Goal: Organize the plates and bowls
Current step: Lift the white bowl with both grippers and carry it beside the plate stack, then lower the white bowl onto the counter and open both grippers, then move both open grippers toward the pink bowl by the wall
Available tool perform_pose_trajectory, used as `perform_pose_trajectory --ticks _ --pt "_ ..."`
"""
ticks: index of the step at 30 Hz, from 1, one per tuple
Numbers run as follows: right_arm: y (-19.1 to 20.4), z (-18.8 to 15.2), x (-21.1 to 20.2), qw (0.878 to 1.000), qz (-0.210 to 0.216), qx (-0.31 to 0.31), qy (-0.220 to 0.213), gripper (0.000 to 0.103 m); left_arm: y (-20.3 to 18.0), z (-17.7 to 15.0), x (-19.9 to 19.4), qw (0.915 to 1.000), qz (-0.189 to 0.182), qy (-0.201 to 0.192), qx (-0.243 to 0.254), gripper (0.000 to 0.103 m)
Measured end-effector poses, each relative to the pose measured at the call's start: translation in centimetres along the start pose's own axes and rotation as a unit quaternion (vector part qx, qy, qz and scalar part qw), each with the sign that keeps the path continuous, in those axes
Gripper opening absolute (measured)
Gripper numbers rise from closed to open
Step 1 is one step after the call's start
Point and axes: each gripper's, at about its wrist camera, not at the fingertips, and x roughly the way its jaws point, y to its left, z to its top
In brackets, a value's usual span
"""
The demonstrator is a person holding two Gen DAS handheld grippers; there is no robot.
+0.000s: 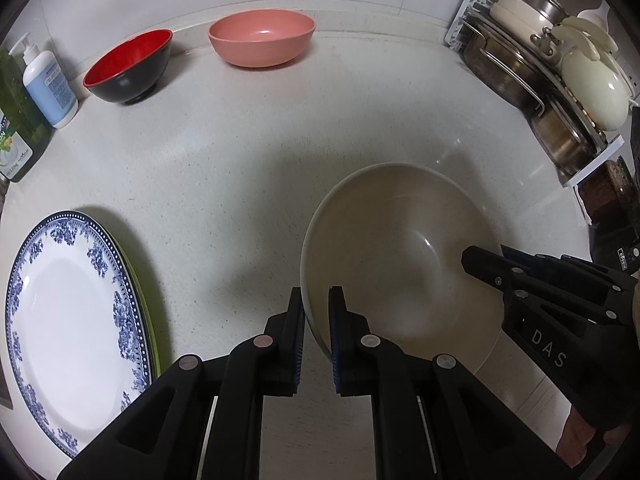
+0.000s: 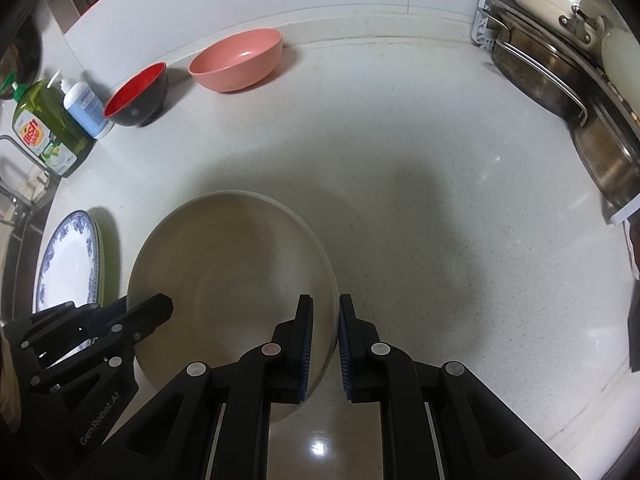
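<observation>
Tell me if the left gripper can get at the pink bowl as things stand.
Probably not yet: the left gripper is shut on the beige bowl rim. The countertop toward the pink bowl looks clear otherwise.

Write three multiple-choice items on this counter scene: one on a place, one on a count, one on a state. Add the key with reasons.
1. Where is the blue-patterned plate relative to the beige bowl?
A. To its left
B. Inside it
C. Behind it by the wall

2. How many bowls are on the counter?
A. One
B. Three
C. Five

3. How is the beige bowl held?
A. By no gripper
B. By one gripper
C. By both, one on each side of the rim

Key:
1 A, the plate lies at the counter's left edge.
2 B, beige, pink bowl and red-and-black bowl.
3 C, left gripper and right gripper each clamp the rim.
</observation>
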Motion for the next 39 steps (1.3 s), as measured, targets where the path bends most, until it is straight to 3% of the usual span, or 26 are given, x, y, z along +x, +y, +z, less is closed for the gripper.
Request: perform_pose_trajectory --ticks 11,13,14,17,22,25,39 --pt "-0.2 -0.1 0.4 1.000 0.004 -0.003 0.002 0.014 0.4 0.1 0.1 0.9999 0.000 0.000 -0.012 0.016" --pt "-0.2 -0.1 0.4 1.000 0.006 -0.003 0.002 0.016 0.4 0.2 -0.2 0.9999 0.009 -0.010 -0.009 0.024" --pt "-0.3 -0.1 0.4 1.000 0.007 -0.002 0.003 0.022 0.4 0.3 -0.4 0.9997 0.018 -0.017 -0.007 0.033" --pt "-0.4 -0.1 0.1 1.000 0.004 -0.002 -0.003 0.039 0.8 0.4 -1.4 0.9987 0.031 -0.041 -0.004 0.050" --pt "-0.4 0.2 -1.9 0.999 -0.011 0.001 -0.038 0.039 1.8 1.3 -3.4 0.9959 0.045 -0.078 0.005 0.063" --pt "-0.2 0.8 -3.6 0.998 -0.014 0.005 -0.066 0.050 2.6 2.2 -4.8 0.9941 0.048 -0.097 0.011 0.068" --pt "3.3 5.0 -6.4 0.992 -0.010 -0.010 -0.124 0.051 5.6 7.8 -8.1 0.9861 0.060 -0.146 0.050 0.069"
